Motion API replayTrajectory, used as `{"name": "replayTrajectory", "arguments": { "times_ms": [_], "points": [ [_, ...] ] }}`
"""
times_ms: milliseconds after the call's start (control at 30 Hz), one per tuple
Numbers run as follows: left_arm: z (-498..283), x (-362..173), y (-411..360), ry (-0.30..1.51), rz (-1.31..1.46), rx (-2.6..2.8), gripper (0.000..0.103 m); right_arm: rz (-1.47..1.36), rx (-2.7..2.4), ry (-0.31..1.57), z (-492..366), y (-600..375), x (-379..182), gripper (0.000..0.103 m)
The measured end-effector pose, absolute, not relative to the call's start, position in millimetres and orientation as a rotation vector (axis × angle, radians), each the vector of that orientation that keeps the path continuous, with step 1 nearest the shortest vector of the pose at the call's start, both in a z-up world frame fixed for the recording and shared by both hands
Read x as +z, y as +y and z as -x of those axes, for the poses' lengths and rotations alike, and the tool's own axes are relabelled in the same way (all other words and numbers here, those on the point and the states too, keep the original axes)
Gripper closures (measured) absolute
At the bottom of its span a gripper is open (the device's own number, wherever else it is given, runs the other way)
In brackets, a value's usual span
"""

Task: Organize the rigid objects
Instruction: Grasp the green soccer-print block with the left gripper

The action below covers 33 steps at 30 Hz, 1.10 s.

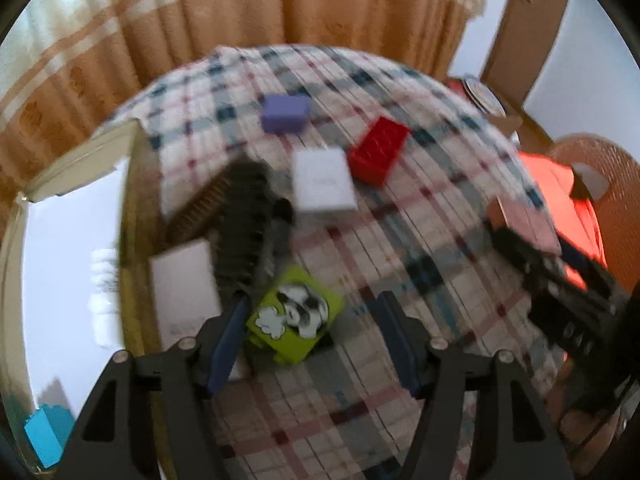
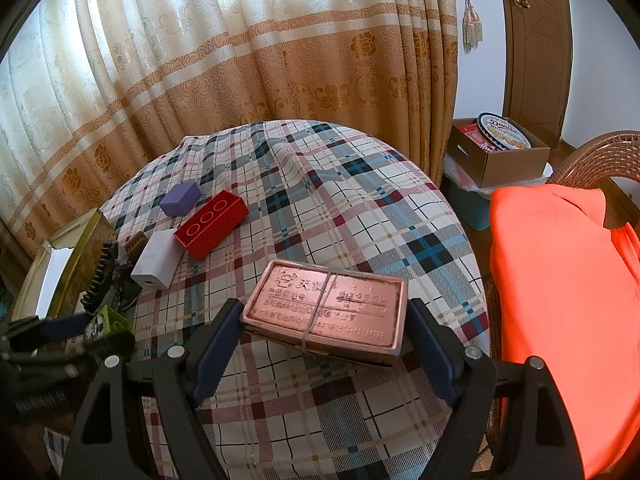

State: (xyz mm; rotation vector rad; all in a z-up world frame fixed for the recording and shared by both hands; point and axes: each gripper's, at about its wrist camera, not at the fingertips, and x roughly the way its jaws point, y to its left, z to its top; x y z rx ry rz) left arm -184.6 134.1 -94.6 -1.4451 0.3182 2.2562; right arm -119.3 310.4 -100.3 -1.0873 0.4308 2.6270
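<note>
R gripper [image 2: 324, 334] gripping copper tin [image 2: 324, 312]; L gripper [image 1: 314, 344] jaws apart.
Tin sitting on plaid desk [image 2: 360, 216]; green block [image 1: 294, 316] lying btwn L jaws, touching L pad only.

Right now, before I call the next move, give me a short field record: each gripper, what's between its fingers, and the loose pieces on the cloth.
left gripper: jaws apart; green block between the fingers, against one finger, clear of the other
right gripper: jaws wide; copper tin between them, contact unclear
loose on checked tablecloth: purple block, red brick, white adapter
near left edge: black comb, open box
view quality: left wrist blurred
</note>
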Motion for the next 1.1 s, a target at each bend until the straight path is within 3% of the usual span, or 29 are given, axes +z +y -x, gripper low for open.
{"name": "replayTrajectory", "arguments": {
  "times_ms": [333,400,433,633,700,800,867,933,1100],
  "points": [
    [178.4,-97.6,124.3,0.06,1.381,2.318,0.039,1.088,2.627,0.429,119.4,310.2,-100.2,0.02],
    [177.8,-95.4,124.0,0.094,1.335,2.374,0.048,1.089,2.626,0.426,119.3,310.2,-100.1,0.02],
    [178.3,-96.5,126.5,0.118,1.327,2.381,0.06,1.09,2.626,0.425,119.3,310.1,-100.0,0.02],
    [171.1,-107.8,130.7,0.198,1.278,2.427,0.062,1.091,2.624,0.419,119.4,309.0,-99.7,0.02],
    [166.7,-109.8,136.2,0.262,1.236,2.462,0.061,1.096,2.62,0.409,119.8,308.2,-99.9,0.02],
    [172.6,-110.1,131.9,0.191,1.245,2.447,0.054,1.099,2.617,0.402,120.7,307.3,-99.9,0.02],
    [172.6,-111.0,133.9,0.189,1.235,2.411,0.04,1.104,2.614,0.391,121.1,306.5,-100.0,0.02],
    [171.1,-113.1,142.6,0.254,1.234,2.406,0.034,1.107,2.609,0.385,122.2,305.6,-99.9,0.02],
    [172.4,-114.3,145.7,0.243,1.239,2.405,0.027,1.117,2.598,0.364,124.3,303.4,-100.2,0.02]
  ]
}}
